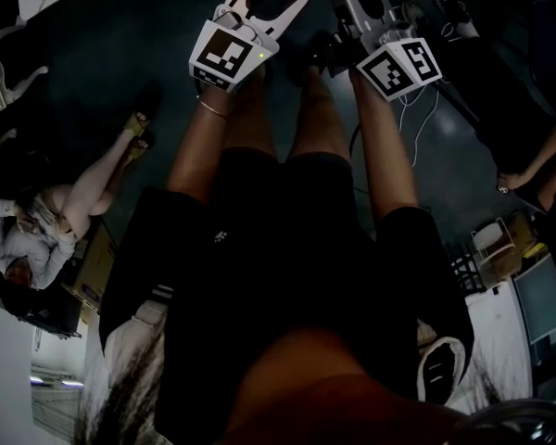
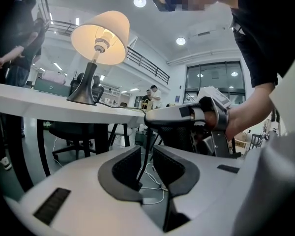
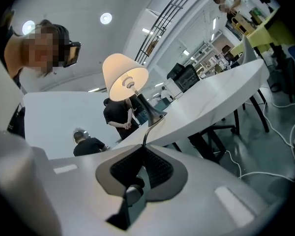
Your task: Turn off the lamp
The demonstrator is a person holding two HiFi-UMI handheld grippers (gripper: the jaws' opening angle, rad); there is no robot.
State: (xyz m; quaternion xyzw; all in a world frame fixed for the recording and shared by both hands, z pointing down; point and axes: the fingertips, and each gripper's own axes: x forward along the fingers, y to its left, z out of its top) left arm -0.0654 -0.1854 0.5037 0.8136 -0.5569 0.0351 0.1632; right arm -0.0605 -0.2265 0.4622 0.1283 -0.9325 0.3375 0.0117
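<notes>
1. My right gripper (image 3: pixel 143 149) has its dark ribbed pads drawn together on a thin black cord (image 3: pixel 148 132). Low between the pads sits a small rounded grey piece; I cannot tell what it is.
2. My left gripper (image 2: pixel 146 149) has its jaws a narrow way apart. The same cord (image 2: pixel 144 156) drops straight down between them and lies against the inner face of one pad.
3. In the left gripper view, the right gripper (image 2: pixel 187 114) sits just above and to the right, held in my hand (image 2: pixel 246 117), with its tip at the upper end of that stretch of cord.
4. Each gripper carries a cube printed with black-and-white square patterns: the left cube (image 1: pixel 227 54) and the right cube (image 1: pixel 400 66).
5. The lamp (image 3: pixel 125 77) is lit. It has a cream shade and a dark flared base, and it stands upright on a white table (image 3: pixel 211 97), above and beyond both grippers and well apart from the jaws. Its cord runs from the base over the table edge and down into my right jaws.
6. The table edge lies between my jaws and the lamp.
7. A dark office chair (image 2: pixel 73 127) stands under the table, and a white cable (image 2: pixel 155 173) lies on the floor below my left jaws.
8. A person in dark clothes (image 3: pixel 119 113) stands behind the table, just beside the lamp base in that view. Another person (image 3: pixel 88 144) sits lower, to the left.
</notes>
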